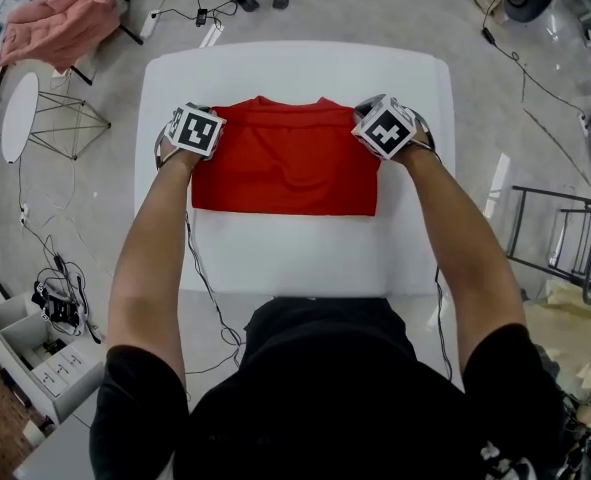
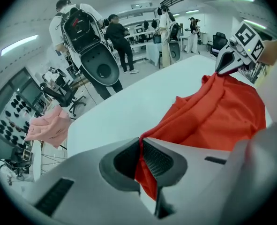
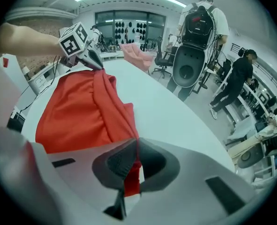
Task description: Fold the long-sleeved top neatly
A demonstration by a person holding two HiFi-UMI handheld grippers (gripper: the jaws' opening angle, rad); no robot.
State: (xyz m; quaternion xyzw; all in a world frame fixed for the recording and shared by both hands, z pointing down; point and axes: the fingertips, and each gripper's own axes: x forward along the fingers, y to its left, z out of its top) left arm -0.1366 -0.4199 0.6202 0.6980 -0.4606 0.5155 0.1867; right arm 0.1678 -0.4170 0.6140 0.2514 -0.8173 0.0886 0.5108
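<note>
Gripping the long-sleeved top (image 1: 285, 158) by two corners

The left gripper (image 2: 140, 161) and right gripper (image 3: 132, 165) each pinched red fabric between closed jaws. The top lay folded into a rectangle on the white table (image 1: 295, 258).

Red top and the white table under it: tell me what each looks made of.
The red top: thin, soft fabric, probably knit, matte; it drapes and bunches into folds. The table: smooth, matte white surface, flat and unwrinkled; hard board or taut cover, cannot tell.
</note>
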